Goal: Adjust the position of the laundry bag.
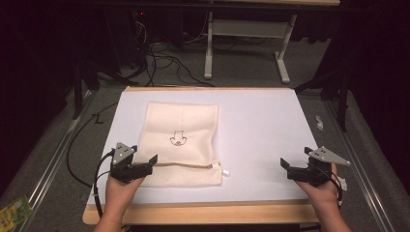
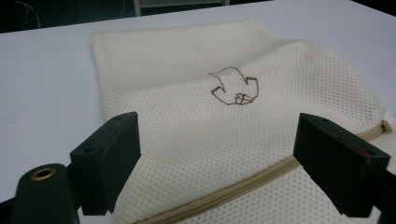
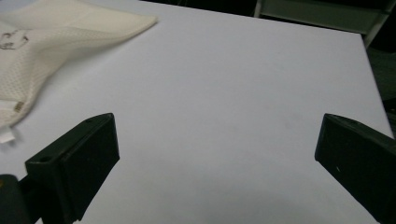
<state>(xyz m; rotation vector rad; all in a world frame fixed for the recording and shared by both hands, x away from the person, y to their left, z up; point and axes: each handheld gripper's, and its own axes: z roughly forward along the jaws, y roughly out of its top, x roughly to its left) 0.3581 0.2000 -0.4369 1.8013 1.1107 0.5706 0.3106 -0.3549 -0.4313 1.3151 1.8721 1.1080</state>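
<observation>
Cream mesh zip pouch (image 1: 183,142) flat on the white bench (image 1: 261,125), straight ahead of the left tongs (image 1: 145,163), gaping, unloaded. Right tongs (image 1: 289,166) likewise spread, well clear. Probably light, floppy, snag-prone; best pinched along the tan zipper seam (image 2: 243,184).

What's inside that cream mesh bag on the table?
The mesh bag lies flat on the white table, with a small drawing on top and its zipper running along the near edge. Nothing bulges visibly, but the weave hides the inside, so its contents cannot be seen.
</observation>
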